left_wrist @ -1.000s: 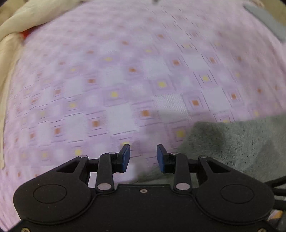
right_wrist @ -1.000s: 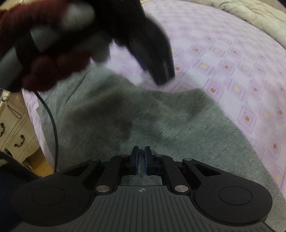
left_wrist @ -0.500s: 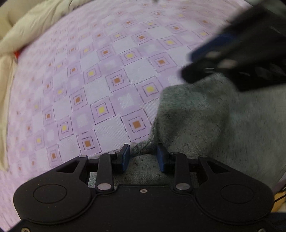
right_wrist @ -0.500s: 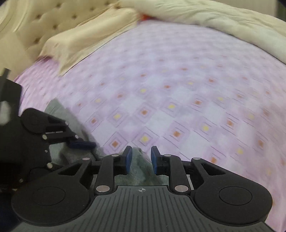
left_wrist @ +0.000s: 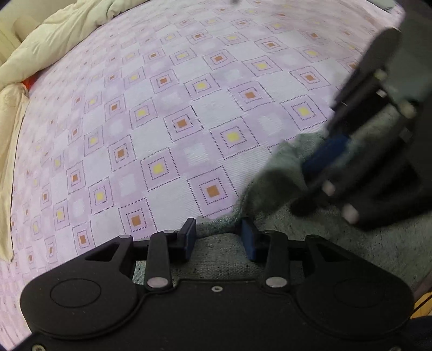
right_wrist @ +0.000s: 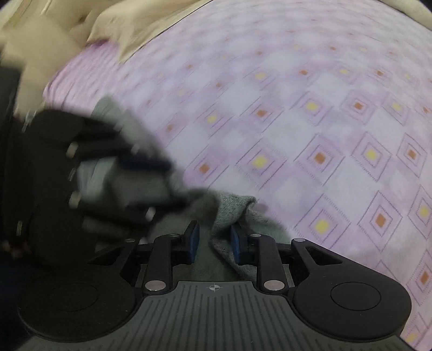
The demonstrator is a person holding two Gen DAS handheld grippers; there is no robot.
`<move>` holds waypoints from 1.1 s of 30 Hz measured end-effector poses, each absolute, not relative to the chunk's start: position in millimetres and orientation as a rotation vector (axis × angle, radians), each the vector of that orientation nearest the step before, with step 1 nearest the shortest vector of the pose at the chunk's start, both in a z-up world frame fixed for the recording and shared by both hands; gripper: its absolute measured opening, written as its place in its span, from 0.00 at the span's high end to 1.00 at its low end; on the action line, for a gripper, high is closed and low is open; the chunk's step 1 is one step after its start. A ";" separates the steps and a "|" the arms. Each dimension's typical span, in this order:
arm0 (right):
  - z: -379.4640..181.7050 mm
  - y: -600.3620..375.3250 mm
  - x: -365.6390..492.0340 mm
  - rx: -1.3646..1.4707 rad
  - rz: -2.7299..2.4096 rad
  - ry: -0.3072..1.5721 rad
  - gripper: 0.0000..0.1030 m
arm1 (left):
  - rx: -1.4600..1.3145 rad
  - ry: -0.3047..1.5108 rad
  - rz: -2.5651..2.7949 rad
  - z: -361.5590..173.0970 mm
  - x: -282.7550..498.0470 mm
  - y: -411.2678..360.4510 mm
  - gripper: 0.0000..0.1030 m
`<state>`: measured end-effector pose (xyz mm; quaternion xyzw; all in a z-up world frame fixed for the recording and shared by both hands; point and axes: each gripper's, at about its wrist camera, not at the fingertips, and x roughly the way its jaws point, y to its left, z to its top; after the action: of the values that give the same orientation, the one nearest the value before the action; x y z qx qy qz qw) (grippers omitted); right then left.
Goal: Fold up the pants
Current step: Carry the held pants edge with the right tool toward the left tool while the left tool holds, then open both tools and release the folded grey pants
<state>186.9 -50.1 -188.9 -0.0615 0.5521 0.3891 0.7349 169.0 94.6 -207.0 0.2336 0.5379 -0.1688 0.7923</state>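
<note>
Grey knit pants [left_wrist: 364,248] lie on the purple checked bed sheet [left_wrist: 162,121]. My left gripper [left_wrist: 218,237] is open, its blue pads either side of the pants' edge. My right gripper [right_wrist: 213,240] is open with a raised fold of the pants [right_wrist: 232,208] between its pads. The right gripper shows blurred in the left wrist view [left_wrist: 351,151], over the pants. The left gripper shows blurred in the right wrist view [right_wrist: 113,172].
A cream quilt [left_wrist: 54,40] lies bunched along the far left of the bed. A cream pillow [right_wrist: 129,29] and tufted headboard [right_wrist: 40,24] are at the top left of the right wrist view.
Both grippers came down to the pants' edge. The right gripper, nearly shut a second ago, has opened around a fold. The left stayed open.
</note>
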 end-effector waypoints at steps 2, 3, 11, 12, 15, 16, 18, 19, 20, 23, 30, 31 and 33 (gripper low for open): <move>-190.7 -57.9 198.9 -0.046 0.835 1.235 0.74 | 0.508 1.151 -0.366 -207.7 167.9 94.1 0.53; -194.3 -59.5 204.1 0.000 0.823 1.256 0.74 | 0.509 1.148 -0.366 -207.4 167.1 94.3 0.53; -207.9 -61.1 218.1 0.075 0.803 1.333 0.74 | 0.519 1.131 -0.365 -209.3 159.8 92.8 0.53; -211.4 -58.8 219.1 0.076 0.820 1.355 0.73 | 0.519 1.129 -0.365 -208.3 159.1 93.3 0.53; -212.1 -59.9 219.0 0.114 0.839 1.377 0.78 | 0.520 1.123 -0.365 -207.1 155.4 93.2 0.53; -210.0 -60.8 217.2 0.116 0.831 1.359 0.95 | 0.521 1.123 -0.365 -207.2 154.6 93.0 0.53; -190.7 -64.0 210.0 0.087 0.785 1.245 0.95 | 0.529 1.123 -0.367 -205.5 153.4 92.0 0.53; -173.7 -68.9 206.9 0.096 0.731 1.155 0.96 | 0.533 1.121 -0.370 -202.0 153.8 91.9 0.53; -159.8 -75.2 206.7 0.135 0.680 1.099 0.97 | 0.531 1.109 -0.365 -195.3 153.9 92.9 0.53; -152.6 -69.8 204.4 0.063 0.634 1.043 0.98 | 0.439 1.065 -0.316 -165.1 156.8 109.8 0.53; -186.3 -48.1 215.1 -0.041 0.542 1.054 0.98 | 0.310 1.322 -0.102 -201.5 166.1 168.8 0.46; -190.5 -46.9 215.9 -0.048 0.536 1.059 0.98 | 0.291 1.345 -0.117 -207.6 162.5 175.4 0.45; -196.3 -46.9 219.1 -0.015 0.516 1.068 0.98 | 0.285 1.341 -0.136 -207.2 155.4 180.2 0.45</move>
<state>219.1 -46.9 -196.3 -0.0070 0.5032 0.2433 0.8292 155.4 180.2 -207.2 0.1313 0.6187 -0.0629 0.7720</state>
